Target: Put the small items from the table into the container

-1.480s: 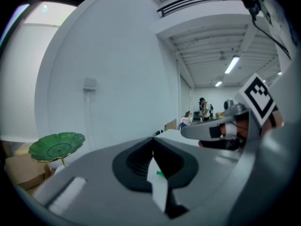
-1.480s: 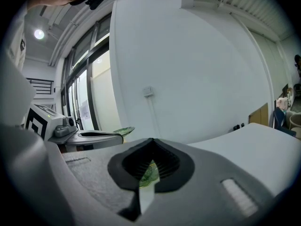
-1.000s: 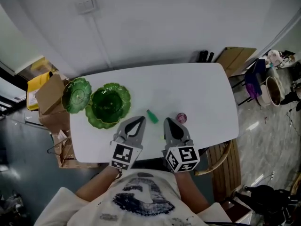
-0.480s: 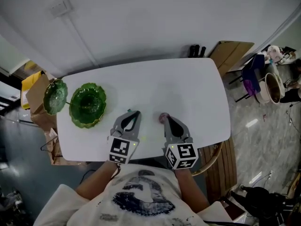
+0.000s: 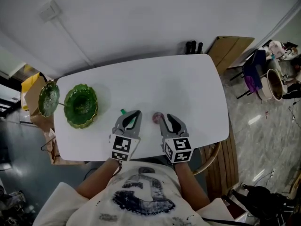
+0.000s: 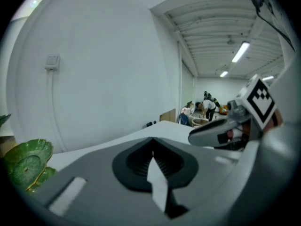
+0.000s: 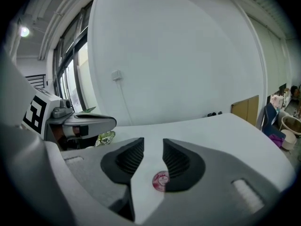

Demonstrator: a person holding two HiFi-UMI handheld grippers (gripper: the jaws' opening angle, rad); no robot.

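Observation:
On the white table (image 5: 188, 88) a small pink round item (image 5: 157, 117) lies at the tips of my right gripper (image 5: 164, 118). In the right gripper view the pink item (image 7: 160, 181) sits low between the jaws of my right gripper (image 7: 153, 142). These jaws are opening and their pads do not press on it. My left gripper (image 5: 136, 112) is shut and empty, its tips meeting in its own view (image 6: 153, 139). A small green item (image 5: 123, 111) lies just left of its tip. The green leaf-shaped bowl (image 5: 81, 105) stands at the table's left.
A second, smaller green dish (image 5: 48, 98) touches the bowl at the table's left edge. Cardboard boxes (image 5: 33, 91) stand on the floor beyond it. A wooden chair (image 5: 221, 157) sits at the near right corner. The wall runs behind the table.
Both grippers have moved forward and lower over the table. The right gripper's jaws, shut before, now stand apart with the pink item between them. The left gripper stays shut.

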